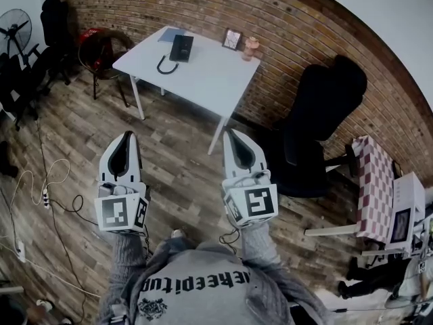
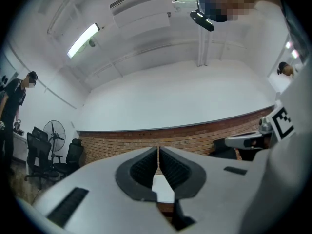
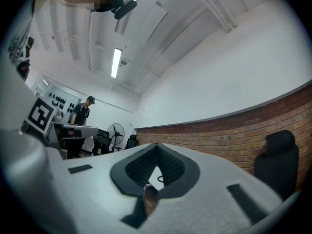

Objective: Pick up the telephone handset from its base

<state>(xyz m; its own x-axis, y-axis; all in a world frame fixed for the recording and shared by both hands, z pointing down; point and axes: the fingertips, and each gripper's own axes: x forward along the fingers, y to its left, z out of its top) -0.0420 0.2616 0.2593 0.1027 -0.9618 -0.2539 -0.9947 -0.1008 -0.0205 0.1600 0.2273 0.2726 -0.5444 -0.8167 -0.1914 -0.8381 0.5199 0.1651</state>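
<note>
A black telephone (image 1: 181,47) with its handset on the base lies on the white table (image 1: 203,80) at the far side of the room, its curled cord (image 1: 164,66) hanging toward the table's near edge. My left gripper (image 1: 126,137) and right gripper (image 1: 232,135) are held out over the wooden floor, well short of the table. Both are shut with nothing between the jaws. In the left gripper view the left gripper (image 2: 158,150) points at the brick wall, with a strip of the table (image 2: 163,189) showing below it. The right gripper (image 3: 156,146) shows the same, pads touching.
A small picture frame (image 1: 232,39) and a pinkish jar (image 1: 251,47) stand at the table's back edge. A black office chair (image 1: 318,124) sits right of the table, a red chair (image 1: 98,46) to its left. Cables (image 1: 47,188) trail over the floor at left. A person (image 3: 80,118) stands far off.
</note>
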